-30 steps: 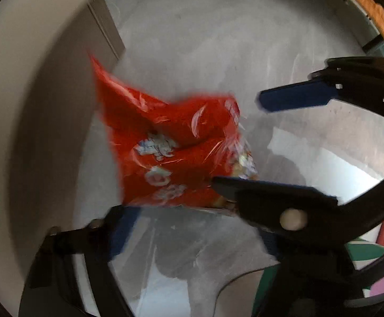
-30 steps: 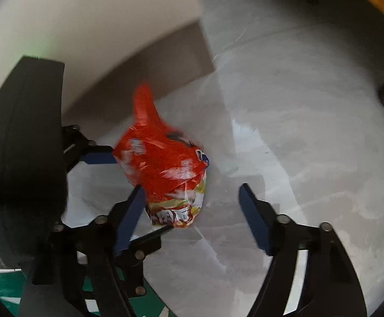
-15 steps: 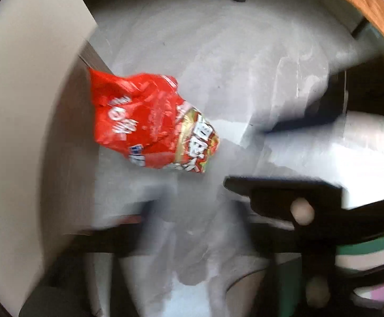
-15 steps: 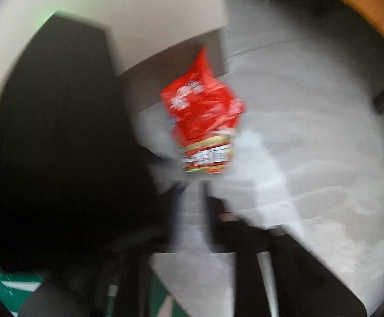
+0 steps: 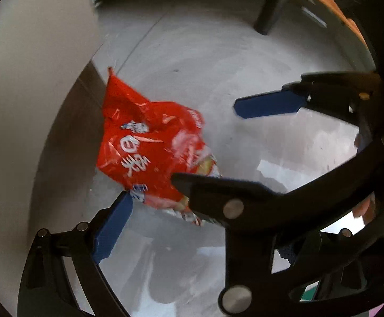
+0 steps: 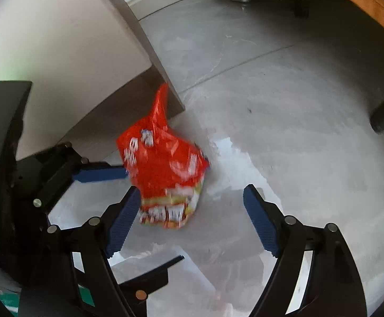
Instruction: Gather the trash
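My right tongs (image 6: 192, 219) are spread wide, low over the grey floor (image 6: 284, 111), with the red snack bag (image 6: 163, 169) sitting just ahead of the left pad and nothing pinched yet. My left tongs (image 5: 184, 163) are spread too, one blue pad beside the bag's near edge, the other well off to the side. The bag lies on the floor just beside the corner of the pale cabinet (image 6: 59, 60). I would centre the right tongs on the crumpled middle, where the film bunches, then squeeze slowly so it does not skid away. Its long axis runs away from me, twisted tail toward the cabinet corner, printed yellow end nearest my pads.
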Available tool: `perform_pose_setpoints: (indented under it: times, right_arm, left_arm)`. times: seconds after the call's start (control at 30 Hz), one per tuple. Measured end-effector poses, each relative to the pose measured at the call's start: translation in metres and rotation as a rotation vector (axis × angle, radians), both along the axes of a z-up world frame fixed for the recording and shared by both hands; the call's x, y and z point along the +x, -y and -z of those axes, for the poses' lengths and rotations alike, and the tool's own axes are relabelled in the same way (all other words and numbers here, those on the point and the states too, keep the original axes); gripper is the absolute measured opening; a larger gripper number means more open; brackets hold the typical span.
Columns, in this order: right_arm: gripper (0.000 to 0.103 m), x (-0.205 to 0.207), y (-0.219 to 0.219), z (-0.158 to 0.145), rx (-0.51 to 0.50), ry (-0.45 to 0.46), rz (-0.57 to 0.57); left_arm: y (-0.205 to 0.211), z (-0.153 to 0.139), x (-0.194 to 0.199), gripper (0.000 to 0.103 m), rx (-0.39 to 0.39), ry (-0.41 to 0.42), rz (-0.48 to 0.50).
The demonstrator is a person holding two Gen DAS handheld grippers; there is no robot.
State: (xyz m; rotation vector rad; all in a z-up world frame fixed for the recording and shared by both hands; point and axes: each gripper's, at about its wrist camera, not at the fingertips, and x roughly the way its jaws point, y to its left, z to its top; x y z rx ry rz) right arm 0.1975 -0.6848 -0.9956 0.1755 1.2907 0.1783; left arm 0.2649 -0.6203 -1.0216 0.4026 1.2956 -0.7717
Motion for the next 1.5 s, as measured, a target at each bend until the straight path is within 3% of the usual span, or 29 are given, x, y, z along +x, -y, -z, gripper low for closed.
perform_pose_setpoints:
  times: [0.03,0.07,0.1,0.17,0.2,0.23,0.5,0.6,0.63,0.67,0.7,0.73,0.83,0.9,1.07,1.13,1.2,1.33,1.5]
  right_arm:
    - [0.049,0.010,-0.005,0.007,0.023,-0.004,-0.005]
    - [0.038,0.012,-0.008,0.007,0.038,0.000,-0.008]
    - [0.019,0.011,-0.009,0.007,0.070,0.002,-0.007]
    - [0.013,0.008,-0.009,0.005,0.071,-0.003,0.009]
    - [0.002,0.003,-0.012,0.002,0.069,0.000,0.003]
    - [0.001,-0.002,-0.015,-0.004,0.076,0.005,-0.002]
    - [0.001,-0.030,-0.025,-0.079,0.127,0.017,0.010]
    - [0.001,-0.027,-0.030,-0.089,0.076,0.018,-0.001]
    - [0.009,-0.024,-0.027,-0.089,0.069,0.011,0.009]
    - [0.026,-0.023,-0.024,-0.092,0.047,0.015,0.020]
    - [0.065,-0.020,-0.022,-0.090,0.005,0.027,0.024]
    - [0.070,-0.016,-0.019,-0.087,-0.012,0.031,0.026]
    - [0.073,-0.004,-0.009,-0.064,-0.043,0.023,0.039]
    - [0.079,0.006,-0.004,-0.046,-0.064,0.022,0.048]
    - [0.081,0.019,0.002,-0.008,-0.049,-0.042,0.052]
    - [0.057,0.024,0.001,0.017,-0.023,-0.076,0.032]
    - [0.051,0.022,-0.001,0.022,-0.021,-0.078,0.031]
    - [0.046,0.001,-0.003,0.001,0.001,-0.066,0.047]
    - [0.045,-0.020,0.010,-0.068,-0.003,-0.005,0.085]
  left_arm:
    - [0.003,0.000,-0.009,0.092,-0.012,-0.024,-0.028]
    - [0.003,0.002,-0.003,0.087,-0.025,-0.037,-0.044]
    - [0.004,0.002,-0.001,0.086,-0.020,-0.028,-0.041]
    - [0.006,0.000,0.001,0.082,-0.010,-0.027,-0.039]
    - [0.006,-0.004,0.001,0.081,-0.016,-0.028,-0.035]
    - [0.006,-0.008,0.001,0.079,-0.024,-0.030,-0.026]
    - [0.017,-0.083,-0.022,0.079,-0.064,-0.001,0.110]
    - [0.009,-0.094,-0.033,0.079,-0.035,0.026,0.118]
    - [0.008,-0.094,-0.030,0.083,-0.026,0.028,0.109]
    - [-0.001,-0.095,-0.033,0.088,-0.015,0.040,0.106]
    - [-0.007,-0.096,-0.038,0.089,-0.009,0.044,0.109]
    - [-0.005,-0.092,-0.038,0.089,0.001,0.043,0.113]
    - [-0.003,-0.082,-0.038,0.089,0.013,0.056,0.113]
    - [-0.001,-0.068,-0.032,0.089,-0.002,0.010,0.067]
    - [-0.008,-0.043,-0.027,0.090,-0.010,-0.036,0.011]
    - [-0.013,-0.037,-0.025,0.091,-0.003,-0.065,-0.009]
    - [-0.016,-0.037,-0.025,0.091,-0.012,-0.088,-0.013]
    - [-0.021,-0.065,-0.033,0.091,-0.027,-0.117,0.048]
    - [-0.012,-0.137,-0.041,0.091,-0.059,-0.032,0.153]
